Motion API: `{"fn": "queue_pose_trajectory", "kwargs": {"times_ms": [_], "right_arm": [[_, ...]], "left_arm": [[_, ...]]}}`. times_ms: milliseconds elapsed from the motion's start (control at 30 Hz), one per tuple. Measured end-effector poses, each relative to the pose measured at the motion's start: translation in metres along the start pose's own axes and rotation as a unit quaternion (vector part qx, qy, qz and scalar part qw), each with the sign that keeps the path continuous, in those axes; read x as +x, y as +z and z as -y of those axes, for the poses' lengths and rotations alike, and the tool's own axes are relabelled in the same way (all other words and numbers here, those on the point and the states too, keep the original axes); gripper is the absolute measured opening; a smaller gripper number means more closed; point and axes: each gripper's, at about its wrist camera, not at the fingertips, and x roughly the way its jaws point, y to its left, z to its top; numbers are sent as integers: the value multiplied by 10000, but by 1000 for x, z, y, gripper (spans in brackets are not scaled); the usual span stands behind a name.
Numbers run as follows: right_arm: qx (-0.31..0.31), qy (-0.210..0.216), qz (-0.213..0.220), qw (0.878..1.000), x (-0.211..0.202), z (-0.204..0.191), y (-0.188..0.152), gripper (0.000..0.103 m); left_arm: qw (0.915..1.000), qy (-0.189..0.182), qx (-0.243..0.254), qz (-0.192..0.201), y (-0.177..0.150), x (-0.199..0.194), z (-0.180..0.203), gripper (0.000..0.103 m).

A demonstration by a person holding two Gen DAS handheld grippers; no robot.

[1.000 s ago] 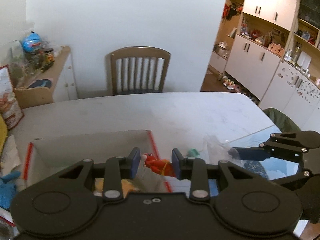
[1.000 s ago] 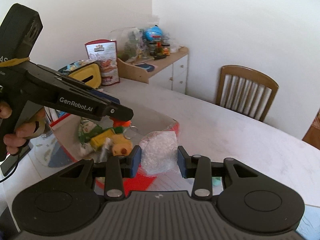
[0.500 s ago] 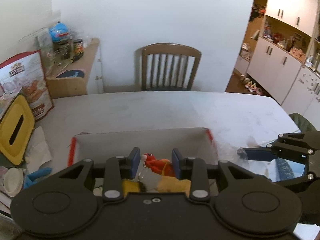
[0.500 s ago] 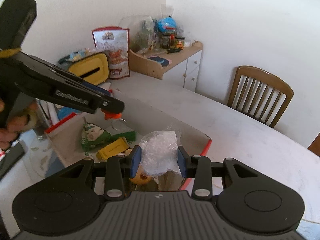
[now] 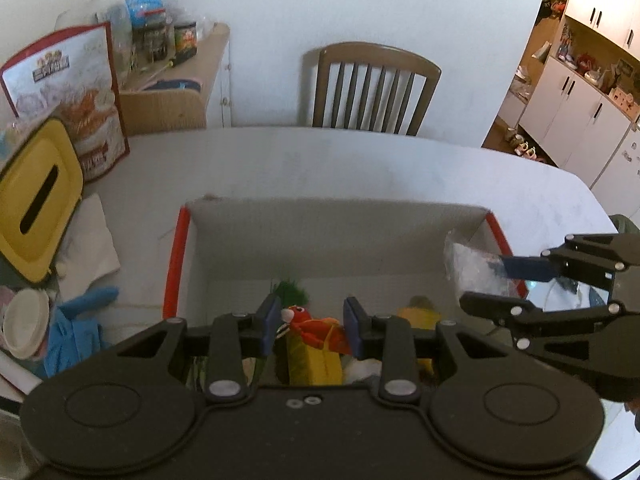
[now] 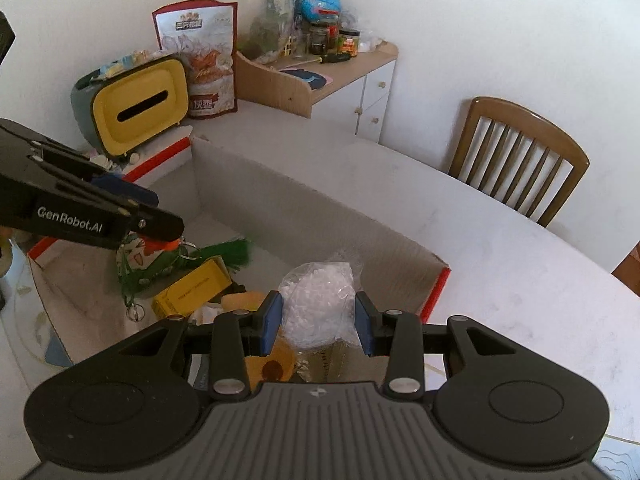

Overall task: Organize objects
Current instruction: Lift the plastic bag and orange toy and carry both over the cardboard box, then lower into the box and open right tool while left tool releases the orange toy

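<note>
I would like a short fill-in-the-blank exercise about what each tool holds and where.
1. The left tool holds a small ____ toy.
2. The right tool holds a clear plastic ____ of white bits.
3. Both tools are over the open ____.
4. Behind the table stands a wooden ____.

Missing words: red; bag; box; chair

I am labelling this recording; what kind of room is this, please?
Probably a home dining area beside a kitchen: a wooden chair at a white table, white cabinets with household items, and a sideboard holding jars.
</note>
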Motion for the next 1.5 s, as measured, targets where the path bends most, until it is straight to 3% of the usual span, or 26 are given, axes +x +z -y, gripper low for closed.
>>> {"fn": "queue_pose_trajectory", "kwargs": {"times_ms": [267,600,900,1000,1100,1500], "right_arm": [[-170,40,65,9998,-2,-8,2,38],[-164,154,3,9997,-1,-17,-7,39],[-49,184,-2,9998,-6,-16,-17,40],[-19,179,-51,9998,-7,-15,-20,48],[60,183,-38,9998,-10,-12,-24,53],[494,385,146,9979,-40,11,-34,55]], "left_arm": [[9996,-289,52,54,-17,-17,5,33],[9963,-634,302,-494,-48,-4,26,33],[9942,-517,341,-874,-54,20,28,34],[9939,-466,326,-945,-56,26,27,34],[9941,-429,337,-941,-58,26,27,35],[9957,-385,433,-719,-56,12,41,49]]}}
